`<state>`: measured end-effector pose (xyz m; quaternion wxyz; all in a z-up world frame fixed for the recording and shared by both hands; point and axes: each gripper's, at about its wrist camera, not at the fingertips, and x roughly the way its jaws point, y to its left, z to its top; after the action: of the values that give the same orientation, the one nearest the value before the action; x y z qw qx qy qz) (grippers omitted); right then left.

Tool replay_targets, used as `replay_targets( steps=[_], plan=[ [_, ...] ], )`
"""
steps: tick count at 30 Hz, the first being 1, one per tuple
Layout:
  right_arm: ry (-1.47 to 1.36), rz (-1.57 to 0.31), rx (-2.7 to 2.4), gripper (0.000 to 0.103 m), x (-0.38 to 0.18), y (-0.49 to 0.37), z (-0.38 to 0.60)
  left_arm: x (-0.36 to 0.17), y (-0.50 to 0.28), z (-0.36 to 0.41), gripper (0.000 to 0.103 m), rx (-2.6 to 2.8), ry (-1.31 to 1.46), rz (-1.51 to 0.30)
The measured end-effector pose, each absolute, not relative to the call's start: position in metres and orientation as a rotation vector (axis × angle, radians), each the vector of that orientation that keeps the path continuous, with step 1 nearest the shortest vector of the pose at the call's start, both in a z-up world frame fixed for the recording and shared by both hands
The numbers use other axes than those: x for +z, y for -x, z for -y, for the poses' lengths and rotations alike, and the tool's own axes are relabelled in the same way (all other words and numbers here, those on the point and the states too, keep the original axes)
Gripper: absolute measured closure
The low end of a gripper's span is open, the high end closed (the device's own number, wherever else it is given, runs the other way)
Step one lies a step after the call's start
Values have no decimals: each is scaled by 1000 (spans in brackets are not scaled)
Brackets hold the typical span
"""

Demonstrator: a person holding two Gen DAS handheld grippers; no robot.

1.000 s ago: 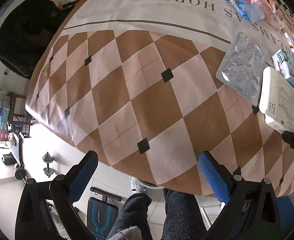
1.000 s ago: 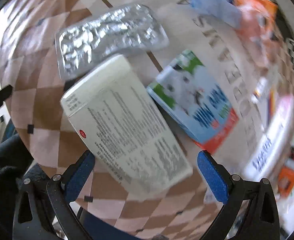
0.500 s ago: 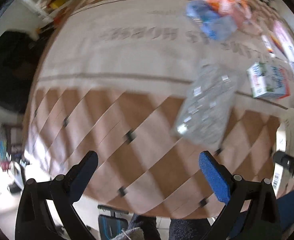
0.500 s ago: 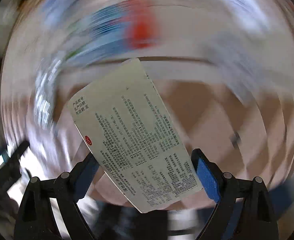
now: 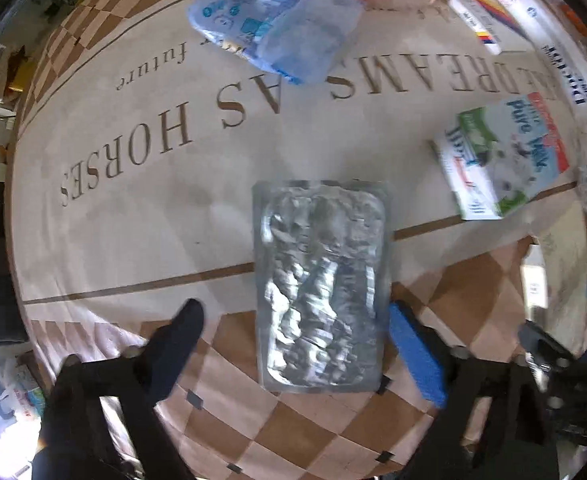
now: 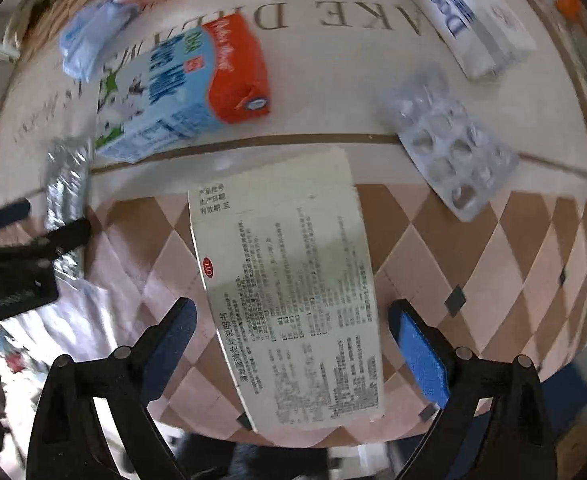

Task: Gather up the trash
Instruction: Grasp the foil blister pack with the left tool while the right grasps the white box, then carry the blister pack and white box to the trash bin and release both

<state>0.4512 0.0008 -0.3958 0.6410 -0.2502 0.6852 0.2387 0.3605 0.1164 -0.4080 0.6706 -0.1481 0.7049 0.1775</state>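
only the left wrist view shows the full clear plastic tray (image 5: 320, 286), crinkled and shiny, lying flat on the desk (image 5: 133, 200) across the brown border line; the left tool (image 5: 295, 344) is spread wide with a finger on each side of the tray's near end, contact unclear. only the right wrist view shows the empty blister pack (image 6: 449, 146) and the printed face of the white medicine box (image 6: 289, 292), which lies between the spread fingers of the right tool (image 6: 293, 344) without clearly touching them. both views show the blue milk carton (image 6: 181, 88) lying on its side and a blue wrapper (image 5: 277, 26) farther back
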Motion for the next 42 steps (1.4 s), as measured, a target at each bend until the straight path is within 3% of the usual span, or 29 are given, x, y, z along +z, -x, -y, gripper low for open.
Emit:
replay_targets(
  steps=[1, 5, 18, 31, 36, 42],
  plan=[
    [573, -1553, 522, 8, -395, -450, -2, -404, -361, -114, 41, 383, 365, -1579],
    [578, -1511, 485, 26, -391, -410, -1, -402, -353, -101, 41, 430, 406, -1550],
    [468, -1456, 563, 26, -351, -373, 31, -349, -280, -85, 41, 591, 444, -1378],
    [326, -1359, 621, 26, -289, -216, 69, -271, -126, -72, 41, 598, 441, -1176],
    [273, -1396, 596, 26, -301, -150, 103, -284, -66, -57, 41, 534, 447, -1184],
    [265, -1529, 507, 26, -381, -98, 134, -347, -16, -34, 41, 454, 554, -1292]
  ],
)
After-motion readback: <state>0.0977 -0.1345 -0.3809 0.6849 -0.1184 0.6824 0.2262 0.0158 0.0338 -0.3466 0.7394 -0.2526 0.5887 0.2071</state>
